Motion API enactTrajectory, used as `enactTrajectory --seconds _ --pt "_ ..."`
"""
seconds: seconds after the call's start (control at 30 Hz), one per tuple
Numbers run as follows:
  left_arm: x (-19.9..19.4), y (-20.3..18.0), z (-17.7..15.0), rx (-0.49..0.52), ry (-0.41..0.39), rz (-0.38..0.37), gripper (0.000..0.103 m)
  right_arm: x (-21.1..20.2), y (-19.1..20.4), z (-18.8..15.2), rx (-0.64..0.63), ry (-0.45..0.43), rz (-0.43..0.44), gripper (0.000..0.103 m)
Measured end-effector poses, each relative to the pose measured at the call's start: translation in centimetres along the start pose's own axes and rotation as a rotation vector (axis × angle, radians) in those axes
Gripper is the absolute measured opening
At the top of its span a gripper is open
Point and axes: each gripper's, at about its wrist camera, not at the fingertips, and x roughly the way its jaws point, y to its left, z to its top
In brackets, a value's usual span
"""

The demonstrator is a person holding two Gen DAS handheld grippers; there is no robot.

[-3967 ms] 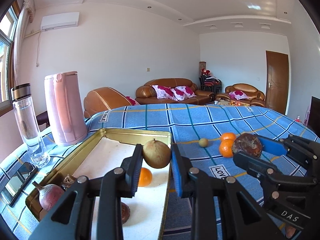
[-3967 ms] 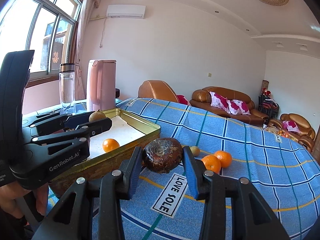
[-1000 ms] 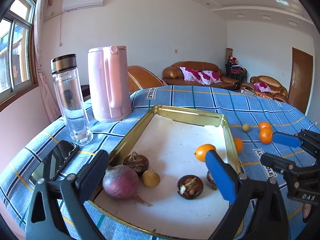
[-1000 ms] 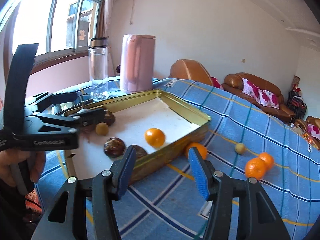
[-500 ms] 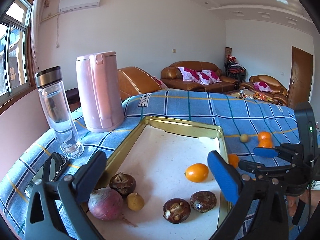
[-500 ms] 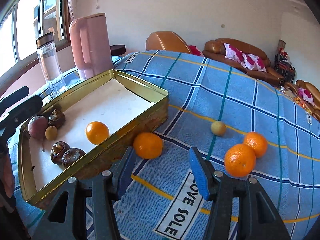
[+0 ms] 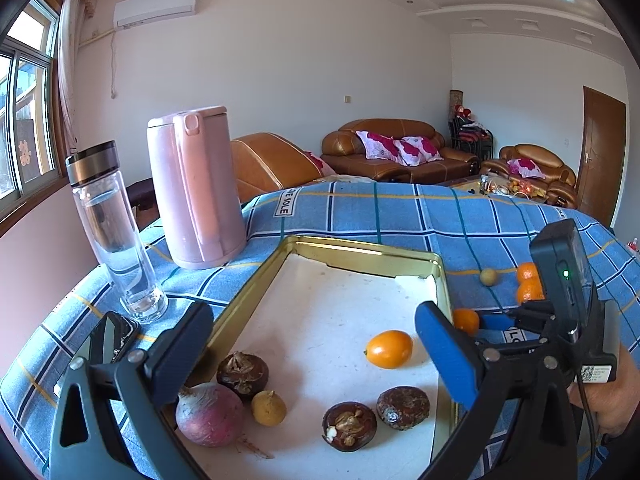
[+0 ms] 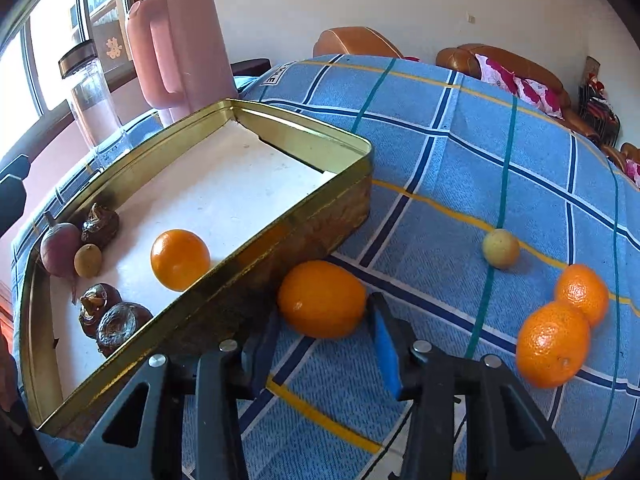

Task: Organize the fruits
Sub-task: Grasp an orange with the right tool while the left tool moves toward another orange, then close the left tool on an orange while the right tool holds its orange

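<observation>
A gold tin tray [image 7: 360, 249] [image 8: 304, 128] holds an orange [image 7: 389, 349] [image 8: 180, 259], a red radish [image 7: 210, 414], a small yellow fruit [image 7: 269, 407] and three dark brown fruits [image 7: 349, 426]. My left gripper [image 7: 316, 354] is open and empty above the tray's near end. My right gripper [image 8: 322, 340] is open, low over the cloth, its jaws either side of an orange [image 8: 322, 299] [image 7: 466, 320] lying against the tray's outer wall. Two more oranges [image 8: 560, 322] and a small pale fruit [image 8: 501, 248] lie to the right.
A pink kettle [image 7: 196, 188] and a glass bottle [image 7: 114, 232] stand left of the tray. A dark phone [image 7: 108, 340] lies at the front left. The blue plaid cloth [image 8: 460, 152] covers the table. Sofas stand behind.
My right gripper has moved forward and down until its open jaws flank the orange beside the tray. My left gripper has shifted slightly and stays open over the tray.
</observation>
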Motion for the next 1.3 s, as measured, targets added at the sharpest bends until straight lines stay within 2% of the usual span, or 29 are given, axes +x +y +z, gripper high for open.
enactTrajectory --seconds 0.13,0.23,0.37,0.53,0.63,0.77,0.9,1.03,1.23,1.3 --pt "-0.1 -1.8 0.6 0.025 -0.006 -0.01 0.103 -2.8 -0.2 -0.6 -0.01 -0.092 -0.041 0.045" --pt "-0.1 -4.1 1.1 0.056 -0.007 -0.031 0.103 -5.2 -1.6 -1.6 0.008 -0.16 -0.125 0.045" --pt "0.6 -8.0 1.4 0.104 0.007 -0.062 0.103 -7.7 -5.5 -2.9 0.084 -0.214 -0.249 0.045" --pt "2.6 -13.1 1.3 0.15 0.059 -0.109 0.103 -9.5 -11.3 -4.7 0.213 -0.223 -0.359 0.045" --pt "4.2 -16.1 0.8 0.179 0.098 -0.132 0.103 -10.4 -13.8 -5.6 0.283 -0.225 -0.378 0.045" --pt "5.9 -19.3 0.2 0.227 0.139 -0.143 0.103 -10.9 -15.4 -6.3 0.304 -0.213 -0.43 0.045" --pt "7.7 -21.9 0.2 0.245 0.169 -0.193 0.103 -11.3 -15.9 -6.8 0.325 -0.215 -0.425 0.045" --pt "9.5 -23.5 0.3 0.241 0.196 -0.221 0.102 -11.3 -15.8 -7.1 0.32 -0.208 -0.446 0.045" --pt "12.3 -24.0 -0.2 0.218 0.279 -0.257 0.096 -11.4 -16.0 -7.3 0.335 -0.215 -0.443 0.045" --pt "12.5 -24.0 -0.1 0.214 0.285 -0.269 0.093 -11.5 -16.0 -7.2 0.334 -0.217 -0.444 0.045"
